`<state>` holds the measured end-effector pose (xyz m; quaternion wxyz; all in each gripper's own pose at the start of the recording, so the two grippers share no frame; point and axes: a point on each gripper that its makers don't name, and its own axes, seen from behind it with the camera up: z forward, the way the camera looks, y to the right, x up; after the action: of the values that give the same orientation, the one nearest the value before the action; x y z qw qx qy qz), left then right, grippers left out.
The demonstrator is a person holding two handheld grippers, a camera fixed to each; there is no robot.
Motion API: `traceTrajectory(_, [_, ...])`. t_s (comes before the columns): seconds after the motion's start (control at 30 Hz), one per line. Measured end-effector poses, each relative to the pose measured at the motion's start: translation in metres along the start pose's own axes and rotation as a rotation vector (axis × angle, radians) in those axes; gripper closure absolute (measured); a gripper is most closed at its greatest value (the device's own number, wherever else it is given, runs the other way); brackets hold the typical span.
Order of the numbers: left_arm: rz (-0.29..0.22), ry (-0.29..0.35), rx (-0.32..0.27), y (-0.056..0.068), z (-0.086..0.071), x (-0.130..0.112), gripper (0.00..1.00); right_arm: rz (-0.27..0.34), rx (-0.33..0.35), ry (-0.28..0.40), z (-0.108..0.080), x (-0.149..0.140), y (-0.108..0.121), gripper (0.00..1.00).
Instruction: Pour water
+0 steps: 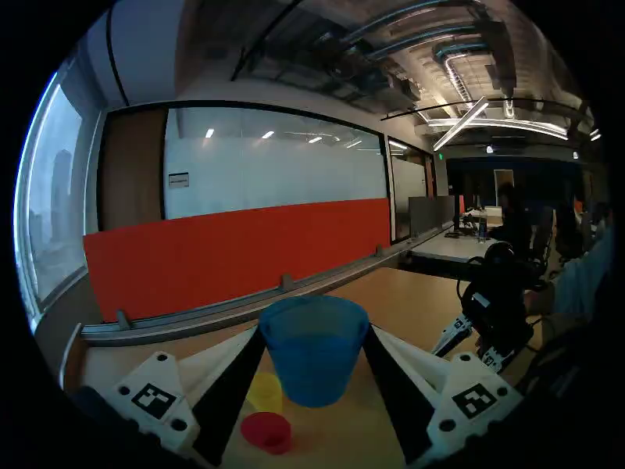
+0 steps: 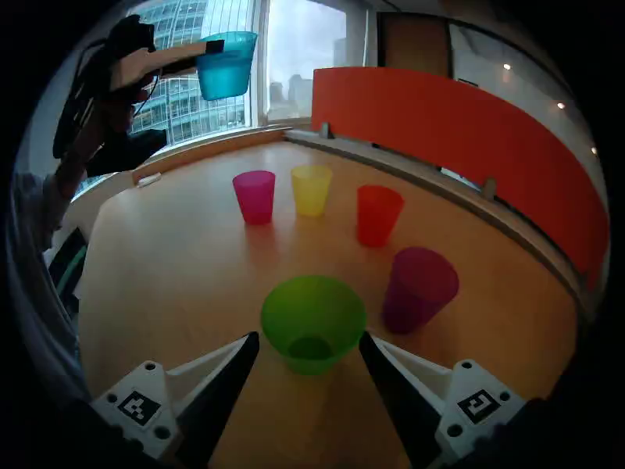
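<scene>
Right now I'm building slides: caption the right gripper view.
Right gripper holds a green plastic cup above the wooden table; left gripper holds a blue plastic cup aloft.

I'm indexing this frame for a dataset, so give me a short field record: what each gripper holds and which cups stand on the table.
left gripper: shut on blue cup, high above the table
right gripper: shut on green cup, upright
cups standing on table: pink cup, yellow cup, orange cup, purple cup
surface: wooden table
behind the table: orange panel
</scene>
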<state>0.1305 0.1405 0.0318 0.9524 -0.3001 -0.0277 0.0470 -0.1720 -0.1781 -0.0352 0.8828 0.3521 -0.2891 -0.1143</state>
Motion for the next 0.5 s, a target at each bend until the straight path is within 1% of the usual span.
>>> traceTrajectory(0.1, [0.001, -0.001, 0.004, -0.001, -0.003, 0.0, 0.13, 0.007, -0.003, -0.006, 0.007, -0.001, 0.0, 0.01])
traceTrajectory(0.33, [-0.004, -0.001, 0.011, -0.004, -0.008, -0.001, 0.13, 0.024, -0.009, 0.004, 0.019, 0.003, 0.002, 0.01])
traceTrajectory(0.5, [-0.009, -0.002, 0.009, -0.005, -0.01, -0.002, 0.13, 0.021, -0.021, 0.002, 0.024, 0.001, 0.005, 0.05])
